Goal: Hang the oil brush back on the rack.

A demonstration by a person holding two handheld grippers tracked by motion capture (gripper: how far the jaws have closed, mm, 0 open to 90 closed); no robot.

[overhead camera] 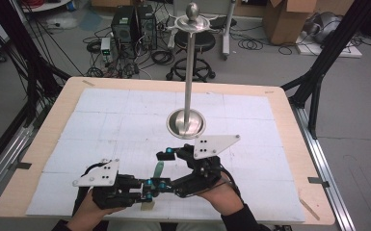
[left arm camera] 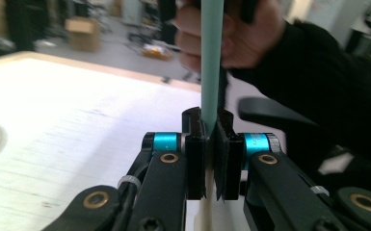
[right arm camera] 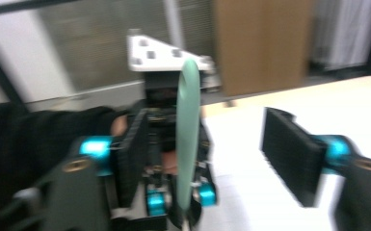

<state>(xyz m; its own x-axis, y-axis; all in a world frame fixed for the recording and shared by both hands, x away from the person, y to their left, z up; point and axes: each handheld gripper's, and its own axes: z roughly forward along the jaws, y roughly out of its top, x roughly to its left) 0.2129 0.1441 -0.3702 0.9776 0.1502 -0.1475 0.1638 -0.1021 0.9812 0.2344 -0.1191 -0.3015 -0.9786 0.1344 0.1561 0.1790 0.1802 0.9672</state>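
Left gripper point(overhead camera: 150, 188) is at 6 o'clock on the bench point(overhead camera: 53, 115), near the front edge, pointing toward 3 o'clock. Its jaws are clamped tight on a pale green strip point(overhead camera: 159, 168); in the left gripper view the strip point(left arm camera: 211, 62) rises straight up from between the closed pads, held at its lower end.

Right gripper point(overhead camera: 168, 155) sits just right of the left one, angled toward 9 o'clock, tip at the strip's upper end. Its jaws stand wide apart. In the right gripper view the strip point(right arm camera: 188, 134) stands upright between the pads point(right arm camera: 289, 154), closer to the left pad, not pressed by either. That frame is motion-blurred, so I can't tell whether the strip touches the left pad.

Strip is off the bench surface, between both grippers, held by the left alone.

Steel stand point(overhead camera: 188, 72) with round base at 12 o'clock from the grippers, mid-bench, well apart from them.
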